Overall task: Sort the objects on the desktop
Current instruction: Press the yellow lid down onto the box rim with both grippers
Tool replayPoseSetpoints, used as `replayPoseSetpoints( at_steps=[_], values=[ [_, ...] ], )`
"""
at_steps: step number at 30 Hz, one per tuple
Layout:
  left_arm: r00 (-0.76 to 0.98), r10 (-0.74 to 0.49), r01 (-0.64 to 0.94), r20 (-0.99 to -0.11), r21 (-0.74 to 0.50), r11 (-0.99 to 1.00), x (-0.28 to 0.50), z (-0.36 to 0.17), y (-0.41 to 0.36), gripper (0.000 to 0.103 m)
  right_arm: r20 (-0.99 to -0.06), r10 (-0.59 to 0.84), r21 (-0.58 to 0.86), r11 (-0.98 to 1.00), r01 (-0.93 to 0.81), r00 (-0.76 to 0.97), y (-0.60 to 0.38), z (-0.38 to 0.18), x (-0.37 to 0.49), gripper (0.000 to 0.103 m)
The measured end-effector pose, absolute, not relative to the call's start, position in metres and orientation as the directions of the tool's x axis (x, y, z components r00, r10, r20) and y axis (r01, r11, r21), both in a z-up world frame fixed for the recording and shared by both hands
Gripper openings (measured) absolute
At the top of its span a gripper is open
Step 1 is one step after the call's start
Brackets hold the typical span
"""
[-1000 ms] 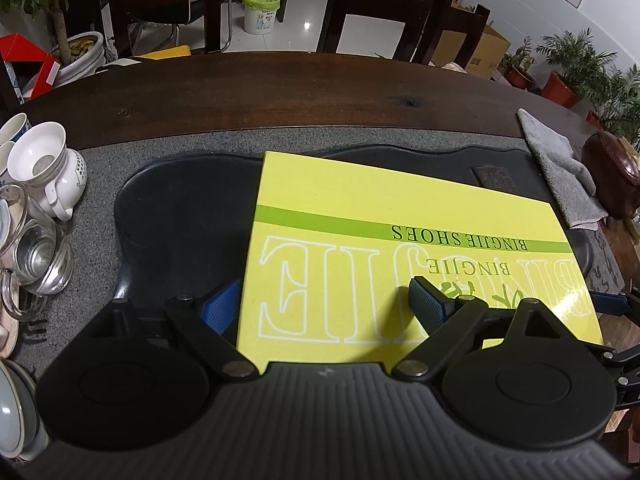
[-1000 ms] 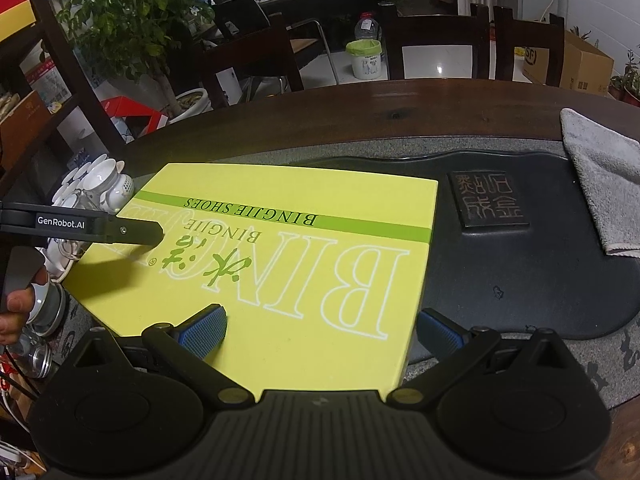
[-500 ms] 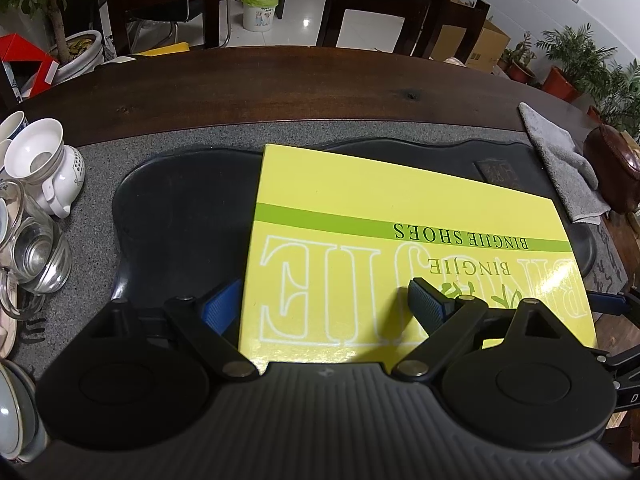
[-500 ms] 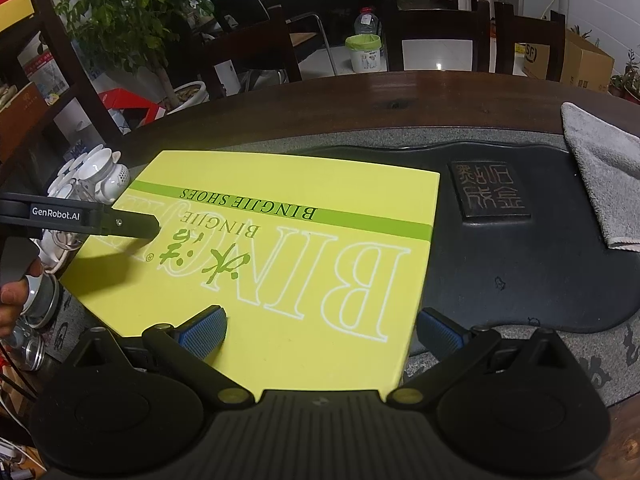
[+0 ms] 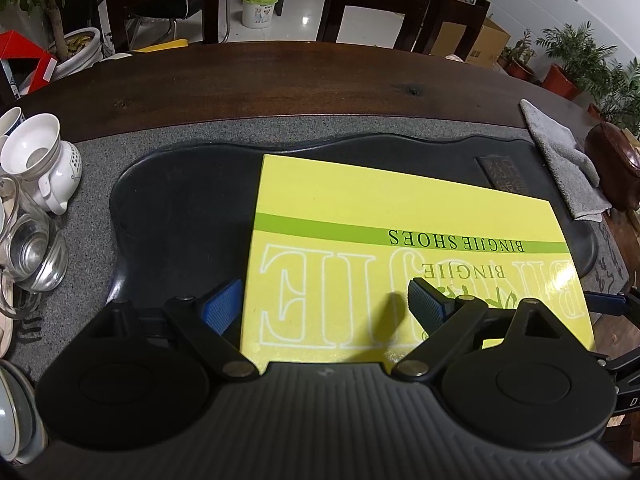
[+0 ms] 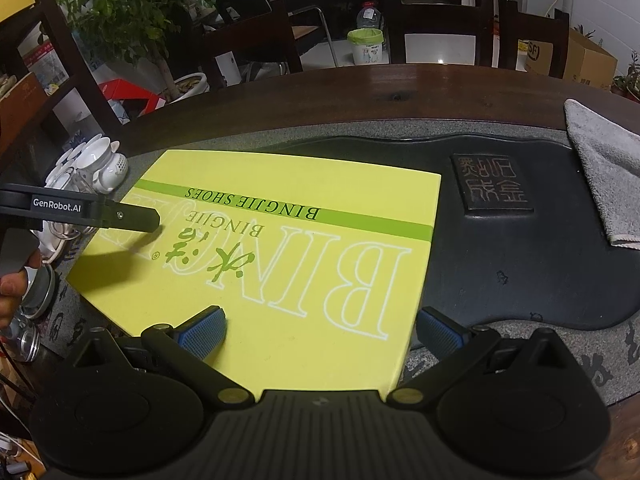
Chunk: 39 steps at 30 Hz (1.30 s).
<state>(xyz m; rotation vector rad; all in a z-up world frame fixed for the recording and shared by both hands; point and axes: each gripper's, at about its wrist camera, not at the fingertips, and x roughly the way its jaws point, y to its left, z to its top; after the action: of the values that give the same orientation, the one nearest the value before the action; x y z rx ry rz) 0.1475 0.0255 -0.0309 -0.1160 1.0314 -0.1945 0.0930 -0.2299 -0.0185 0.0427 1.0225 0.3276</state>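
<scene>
A yellow-green "BINGJIE SHOES" box lid (image 5: 400, 240) lies flat on the black tea tray (image 5: 180, 208); it also shows in the right wrist view (image 6: 280, 248). My left gripper (image 5: 324, 308) is open over the lid's near left corner, one pad off its left edge, one above it. My right gripper (image 6: 320, 330) is open over the near right corner, its right pad past the lid's edge. The left gripper's finger (image 6: 120, 216) shows at the lid's left in the right wrist view.
White cups and a strainer (image 5: 36, 164) and glassware (image 5: 32, 252) crowd the left. A grey cloth (image 6: 604, 172) lies at the right, by a dark brown pot (image 5: 612, 168). An engraved plaque (image 6: 492, 184) sits on the tray. Chairs and plants stand beyond the wooden table.
Both grippers have drawn back and up slightly; the lid sits a little farther from the cameras. The jaws stay open.
</scene>
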Motion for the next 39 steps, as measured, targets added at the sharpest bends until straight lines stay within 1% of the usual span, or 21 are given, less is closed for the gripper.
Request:
replayPoseSetpoints(
  at_steps=[11, 19, 21, 24, 32, 39],
  values=[
    [0.513, -0.211, 0.104, -0.832, -0.184, 0.977, 0.143, -0.032, 0.026, 0.089, -0.827, 0.290, 0.189, 0.950, -0.248, 0.481, -0.233, -0.020, 0.092, 0.103],
    [0.556, -0.201, 0.095, -0.806, -0.178, 0.979, 0.132, -0.025, 0.032, 0.095, -0.821, 0.282, 0.183, 0.954, -0.238, 0.496, -0.232, -0.021, 0.089, 0.103],
    [0.575, -0.195, 0.095, -0.794, -0.172, 0.980, 0.127, -0.022, 0.034, 0.098, -0.821, 0.277, 0.177, 0.955, -0.238, 0.500, -0.231, -0.020, 0.088, 0.103],
    [0.604, -0.186, 0.099, -0.775, -0.159, 0.982, 0.119, -0.017, 0.036, 0.100, -0.817, 0.269, 0.168, 0.957, -0.236, 0.510, -0.229, -0.018, 0.086, 0.103],
    [0.649, -0.164, 0.108, -0.743, -0.124, 0.986, 0.096, -0.005, 0.036, 0.102, -0.810, 0.248, 0.142, 0.962, -0.234, 0.531, -0.224, -0.015, 0.077, 0.103],
    [0.669, -0.152, 0.086, -0.728, -0.127, 0.988, 0.076, 0.000, 0.039, 0.102, -0.803, 0.250, 0.144, 0.962, -0.231, 0.541, -0.223, -0.013, 0.065, 0.103]
  ],
)
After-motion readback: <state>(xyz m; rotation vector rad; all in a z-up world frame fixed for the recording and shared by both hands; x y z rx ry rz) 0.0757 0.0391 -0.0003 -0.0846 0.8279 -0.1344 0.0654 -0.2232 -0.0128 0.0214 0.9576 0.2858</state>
